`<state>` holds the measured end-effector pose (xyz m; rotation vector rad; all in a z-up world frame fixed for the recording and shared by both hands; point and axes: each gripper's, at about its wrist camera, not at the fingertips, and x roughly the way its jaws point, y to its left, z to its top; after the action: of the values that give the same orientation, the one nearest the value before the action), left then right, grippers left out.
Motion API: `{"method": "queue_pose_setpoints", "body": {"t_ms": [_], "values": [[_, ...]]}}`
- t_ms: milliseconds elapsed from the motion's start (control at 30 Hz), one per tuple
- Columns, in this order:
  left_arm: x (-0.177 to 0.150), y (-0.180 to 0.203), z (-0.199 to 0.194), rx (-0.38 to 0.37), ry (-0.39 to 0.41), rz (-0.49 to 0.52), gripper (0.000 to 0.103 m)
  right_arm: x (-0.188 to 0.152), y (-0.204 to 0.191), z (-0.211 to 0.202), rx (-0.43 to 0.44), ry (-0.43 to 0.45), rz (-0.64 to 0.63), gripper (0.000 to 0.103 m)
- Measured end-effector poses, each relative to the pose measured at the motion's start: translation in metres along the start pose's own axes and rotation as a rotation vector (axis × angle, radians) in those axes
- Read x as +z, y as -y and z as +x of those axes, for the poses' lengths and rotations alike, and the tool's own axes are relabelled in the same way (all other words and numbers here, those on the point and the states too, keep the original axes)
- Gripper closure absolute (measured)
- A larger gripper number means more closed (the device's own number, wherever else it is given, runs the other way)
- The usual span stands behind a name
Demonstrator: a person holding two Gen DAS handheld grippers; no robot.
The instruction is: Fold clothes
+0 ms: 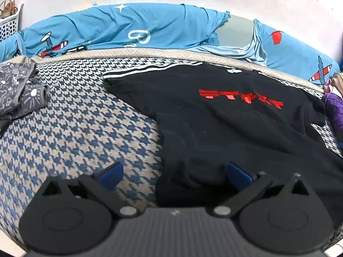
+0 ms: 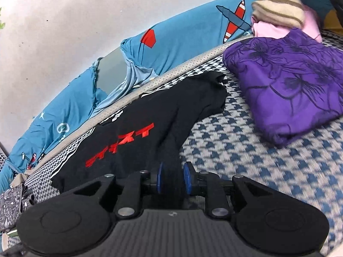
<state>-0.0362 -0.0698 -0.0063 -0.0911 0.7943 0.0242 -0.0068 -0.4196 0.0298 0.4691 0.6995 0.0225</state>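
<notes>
A black T-shirt [image 1: 225, 120] with red lettering and white sleeve stripes lies spread on the blue-and-beige houndstooth bed cover [image 1: 75, 128]. My left gripper [image 1: 174, 174] stands open just above the shirt's near left hem, where the fabric bunches between the wide-apart blue pads [image 1: 111, 175]. In the right wrist view the same T-shirt [image 2: 133, 132] runs away to the left, and my right gripper [image 2: 173, 178] is shut on a ridge of its black fabric at the near edge, which is pulled up into a fold.
A folded purple garment [image 2: 289, 85] lies right of the shirt, with pink and cream striped clothes [image 2: 278, 10] behind it. A grey patterned garment [image 1: 17, 94] sits at the far left. A blue airplane-print quilt [image 1: 128, 27] lines the wall; a white basket [image 1: 8, 25] stands in the left corner.
</notes>
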Motion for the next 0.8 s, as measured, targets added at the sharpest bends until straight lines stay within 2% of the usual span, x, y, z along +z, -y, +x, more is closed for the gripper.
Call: {"method": "queue_pose_setpoints", "body": {"t_ms": [100, 300, 600, 800], "values": [[-0.001, 0.000, 0.006, 0.018, -0.011, -0.007, 0.000, 0.012, 0.003, 0.017, -0.006, -0.008, 0.001, 0.081], [-0.005, -0.002, 0.015, 0.039, -0.035, -0.010, 0.000, 0.032, 0.020, 0.054, -0.015, -0.048, 0.095, 0.079], [-0.003, -0.007, 0.025, 0.043, -0.064, -0.030, 0.000, 0.046, 0.032, 0.101, -0.029, -0.082, 0.177, 0.073], [-0.002, -0.009, 0.030, 0.036, -0.080, -0.044, 0.000, 0.049, 0.025, 0.114, -0.039, -0.062, 0.148, 0.072]]}}
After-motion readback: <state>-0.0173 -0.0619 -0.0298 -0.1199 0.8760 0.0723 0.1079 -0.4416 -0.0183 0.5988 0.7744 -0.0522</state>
